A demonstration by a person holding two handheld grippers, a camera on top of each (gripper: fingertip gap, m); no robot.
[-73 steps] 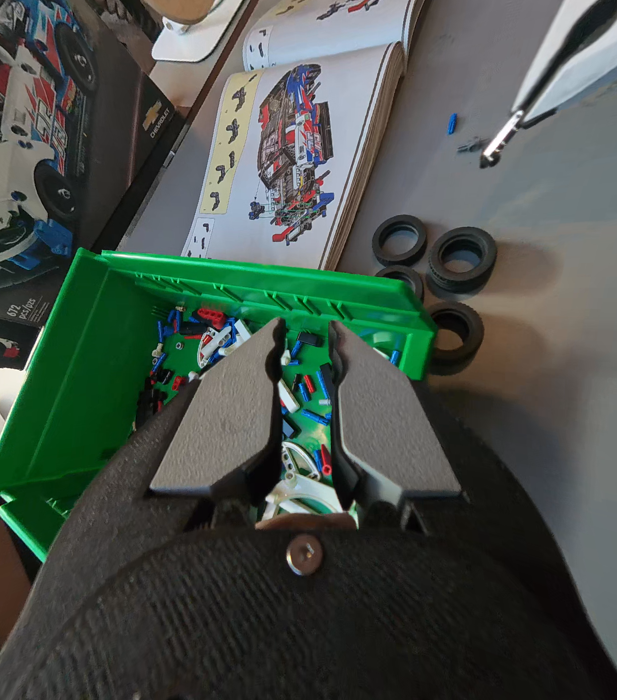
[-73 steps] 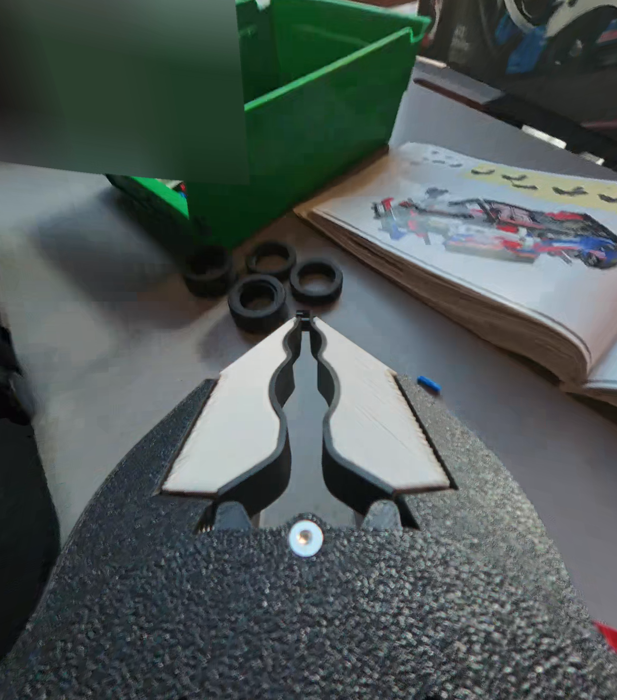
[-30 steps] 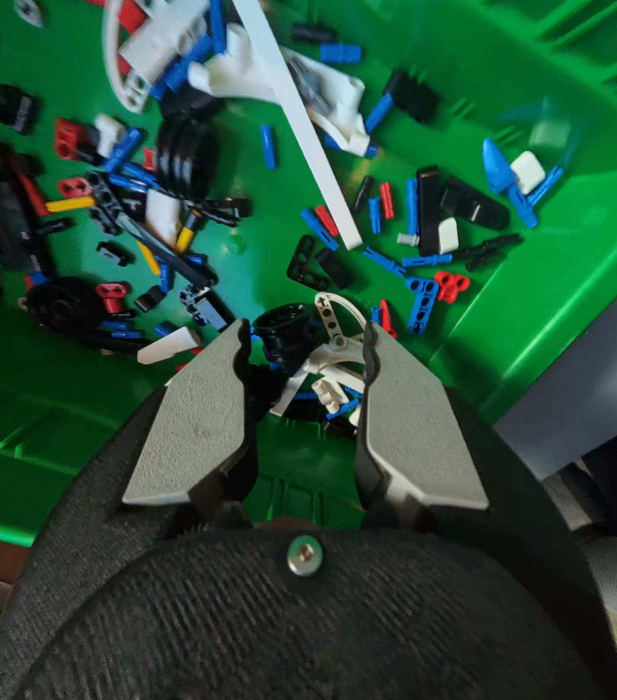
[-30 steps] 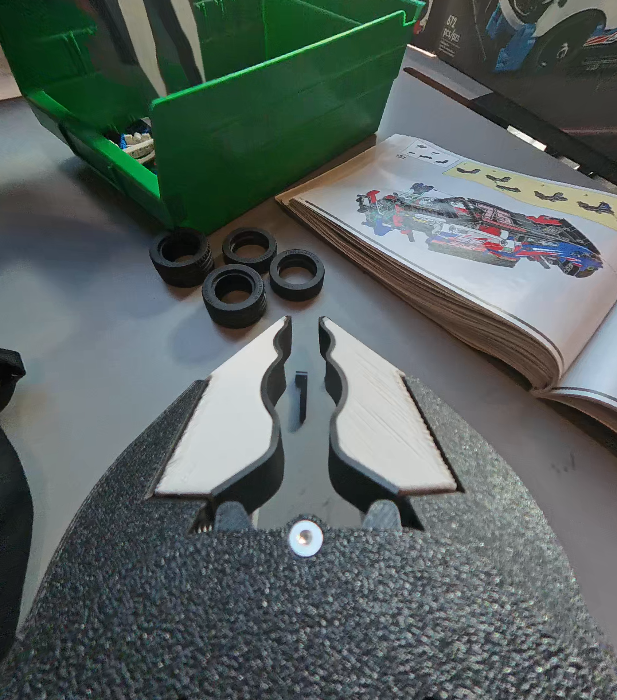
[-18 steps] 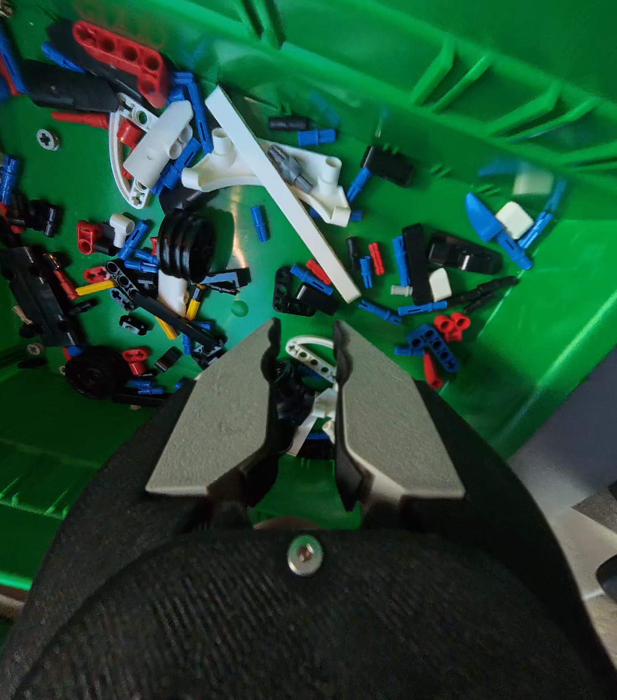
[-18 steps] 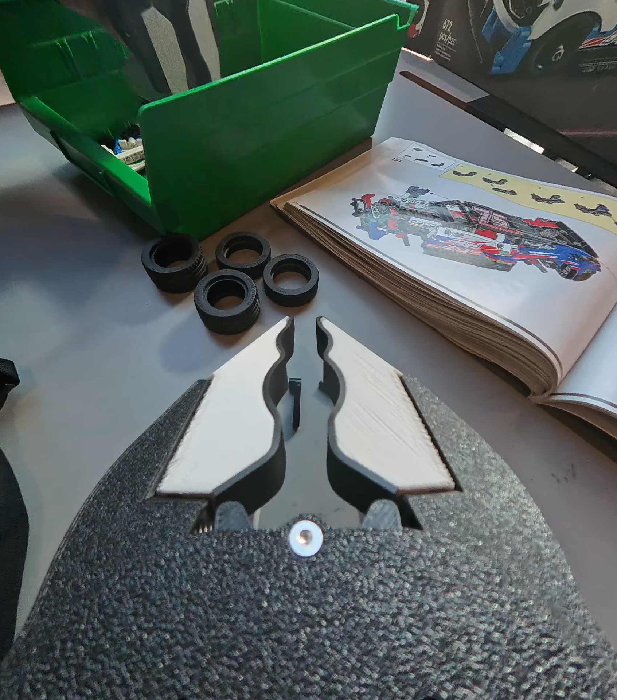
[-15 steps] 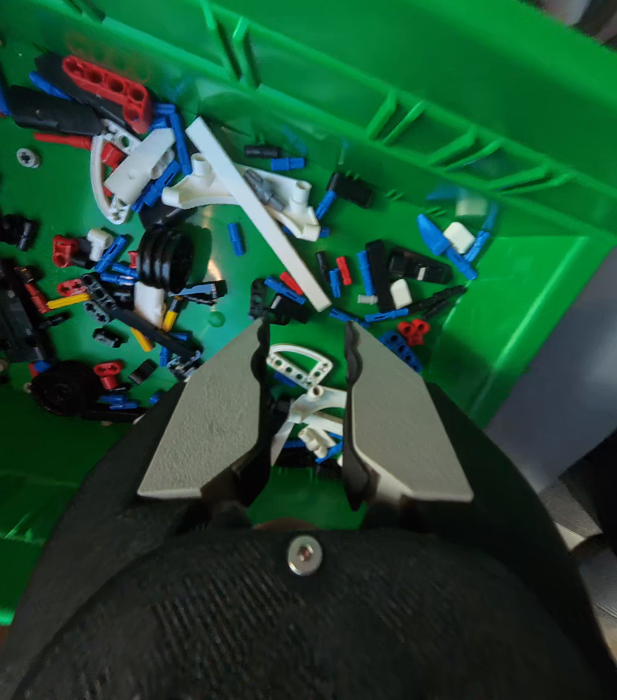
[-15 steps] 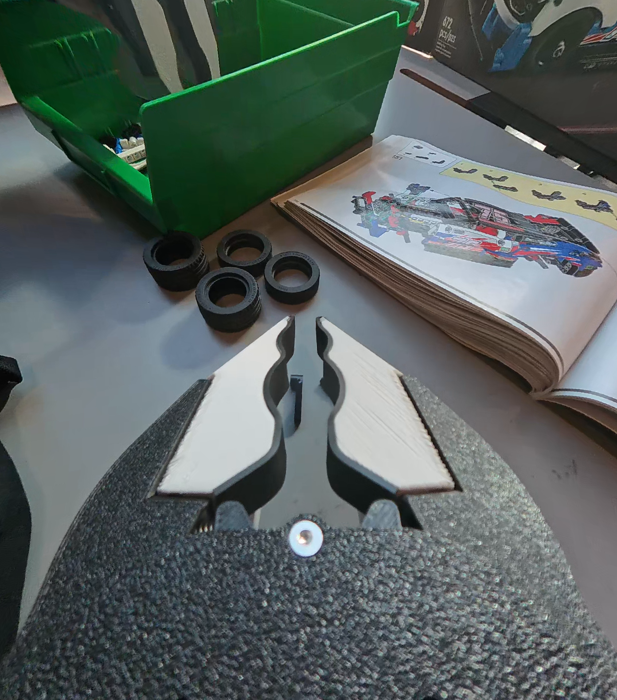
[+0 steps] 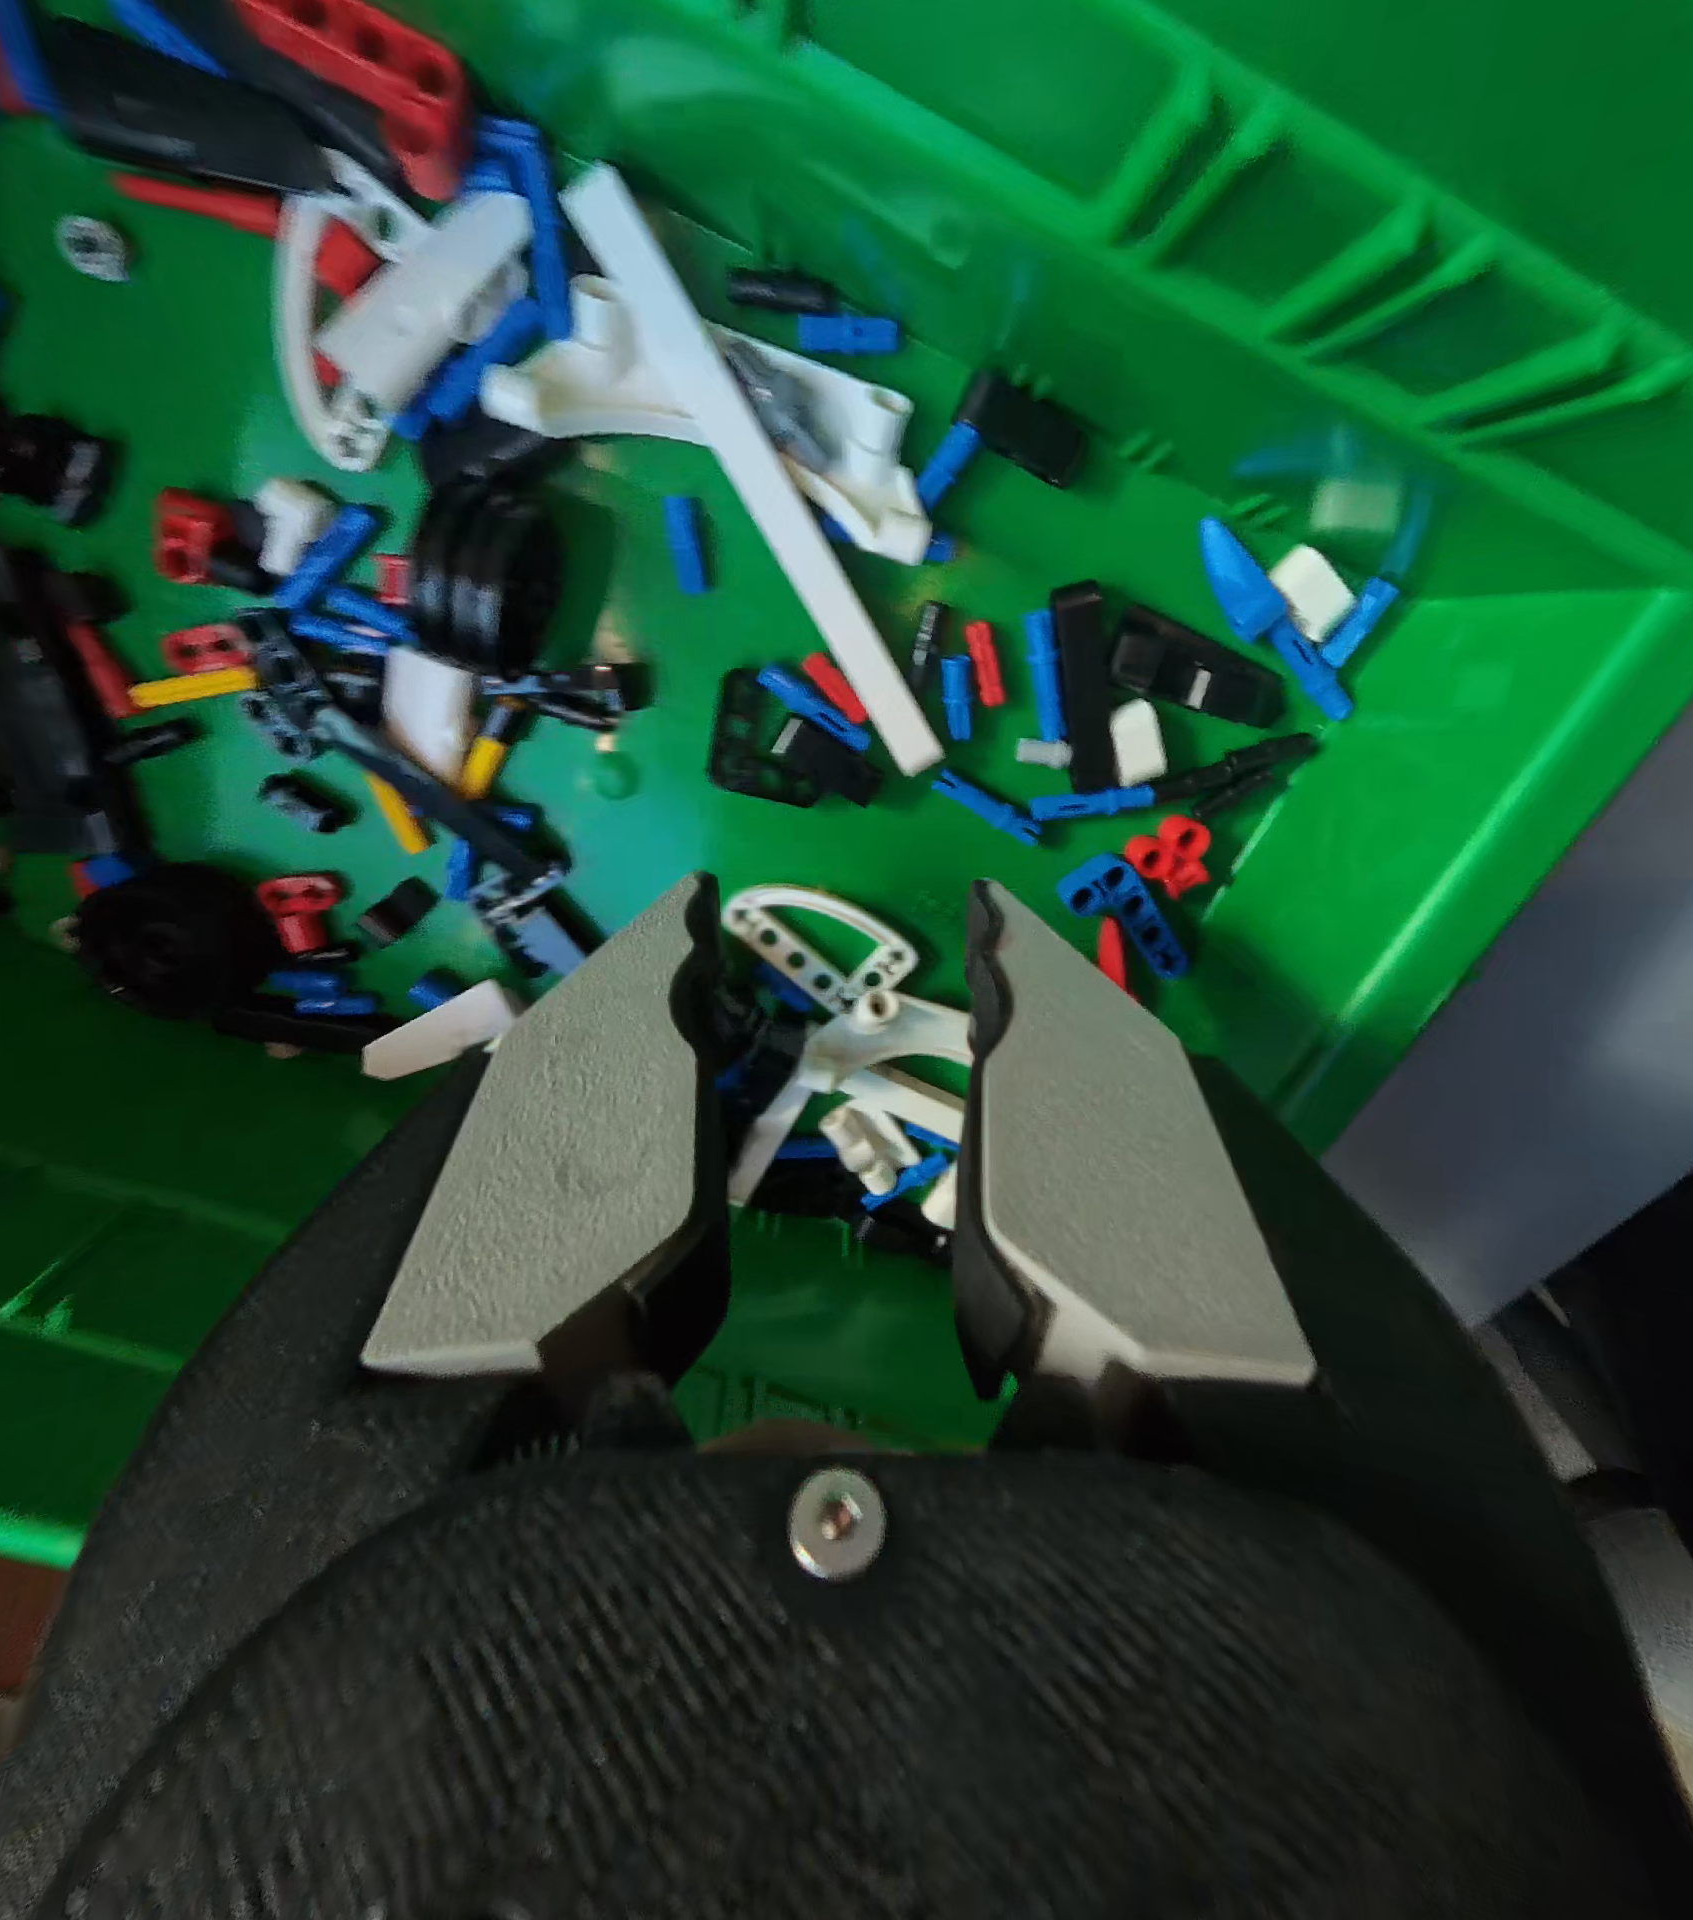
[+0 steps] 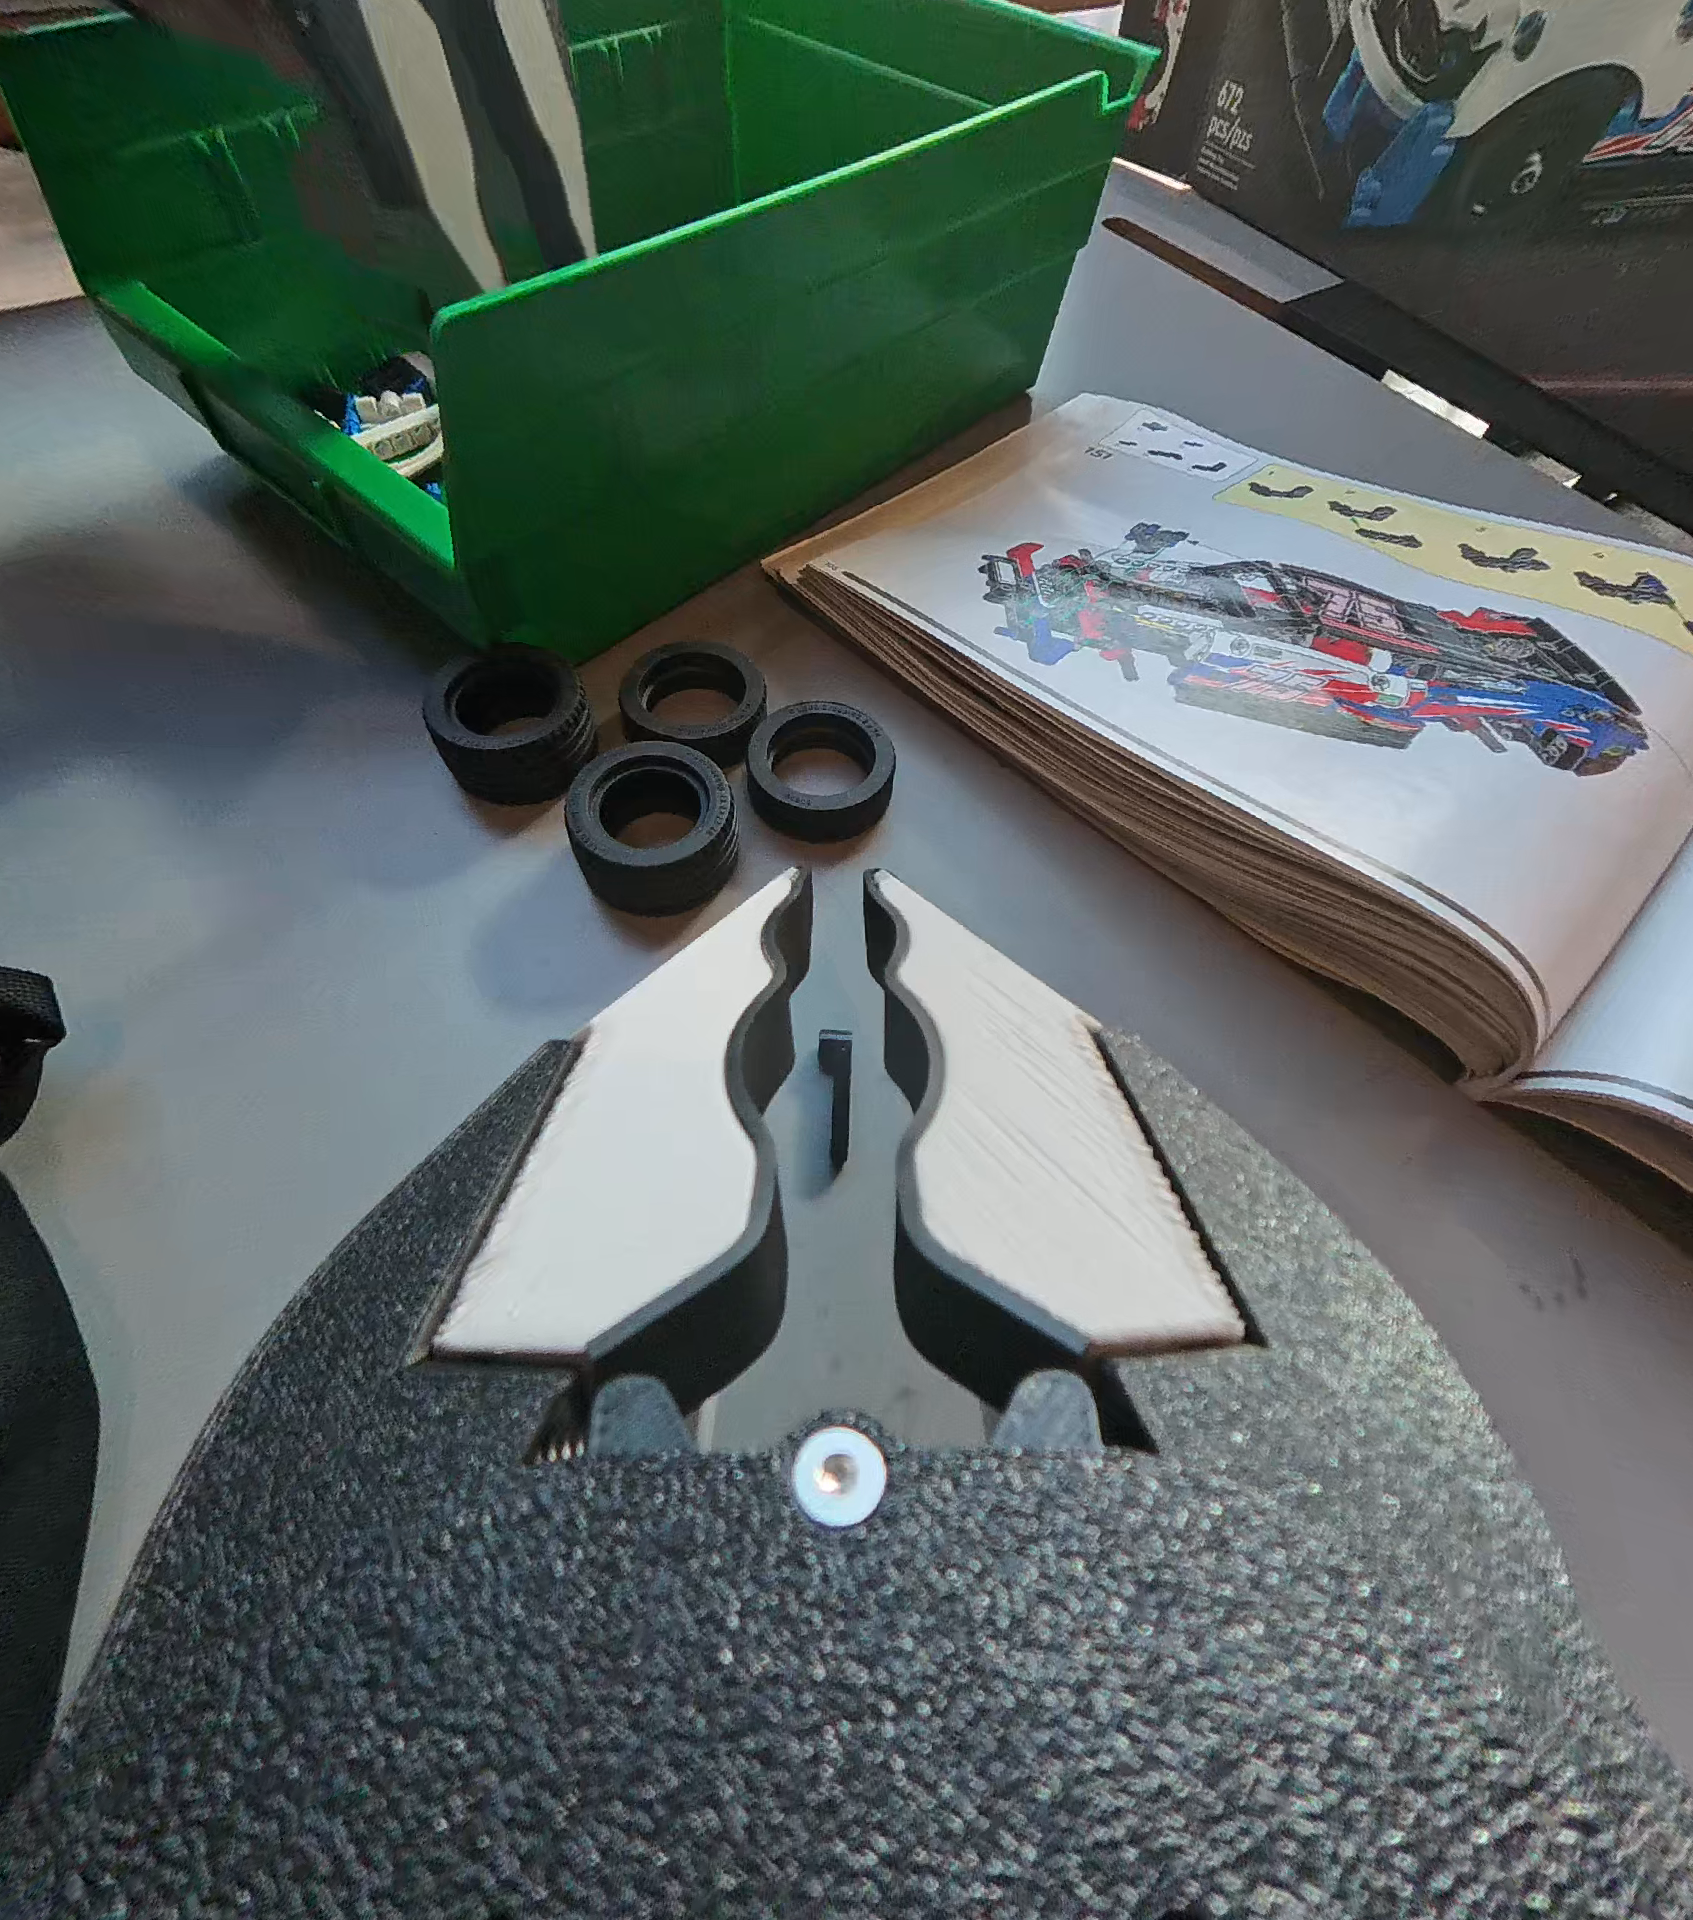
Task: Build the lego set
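**Left tongs over the parts bin, right tongs above a small black pin**

The left gripper [image 9: 840, 914] hangs inside the green bin [image 9: 1444, 883], its jaws spread wide and holding nothing. Between and just below the tips lies a white curved piece with holes [image 9: 821, 951], tangled with other white, black and blue bits. Farther off on the bin floor sit a long white bar [image 9: 748, 468], a black wheel [image 9: 489, 577], a red beam [image 9: 374, 88] and many blue pins, scattered loosely. The view is somewhat blurred, so the smaller parts are hard to tell apart.

The right gripper [image 10: 837, 883] hovers low over the grey table [image 10: 250, 935], jaws parted by a narrow gap and gripping nothing. A small black pin [image 10: 834, 1091] lies on the table in the gap between the fingers, touching neither. Just ahead of the tips stand four black tyres [image 10: 655, 826] in a tight cluster, beside the green bin's outer wall. To the right an open instruction book [image 10: 1341, 707] lies flat, showing a drawing of a car, and the set's box [image 10: 1548, 208] stands behind it
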